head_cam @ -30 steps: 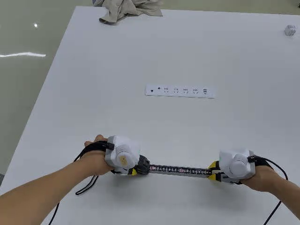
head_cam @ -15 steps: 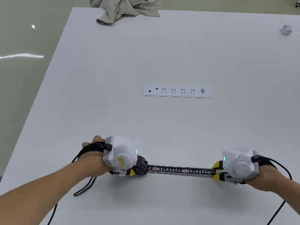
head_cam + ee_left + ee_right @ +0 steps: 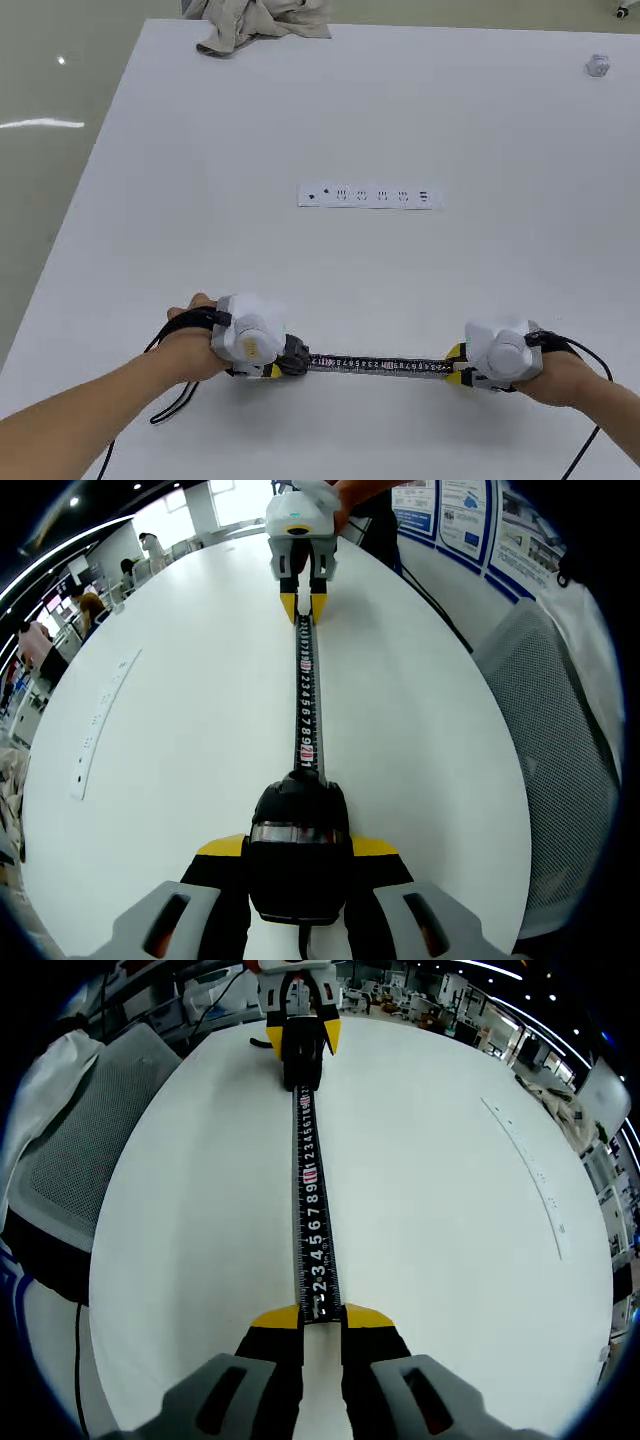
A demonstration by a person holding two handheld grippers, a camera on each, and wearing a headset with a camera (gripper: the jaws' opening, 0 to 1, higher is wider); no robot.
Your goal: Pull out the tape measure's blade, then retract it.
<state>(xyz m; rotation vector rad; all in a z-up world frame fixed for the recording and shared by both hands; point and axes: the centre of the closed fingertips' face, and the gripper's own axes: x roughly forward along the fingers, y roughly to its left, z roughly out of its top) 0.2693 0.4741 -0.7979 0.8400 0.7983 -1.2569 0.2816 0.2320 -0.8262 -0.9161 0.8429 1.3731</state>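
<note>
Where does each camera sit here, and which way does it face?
Head view: on the headset, looking forward and down at the table; forearms, left hand-held gripper and right hand-held gripper show.
Left gripper view: on the left hand-held gripper, facing along its jaws, shut on the tape measure case, toward the right one.
Right gripper view: faces the opposite way, own jaws shut on the blade.
Shared: both gripper views show the blade and power strip.

Black tape measure point(image 3: 298, 848), white table point(image 3: 420, 110)
</note>
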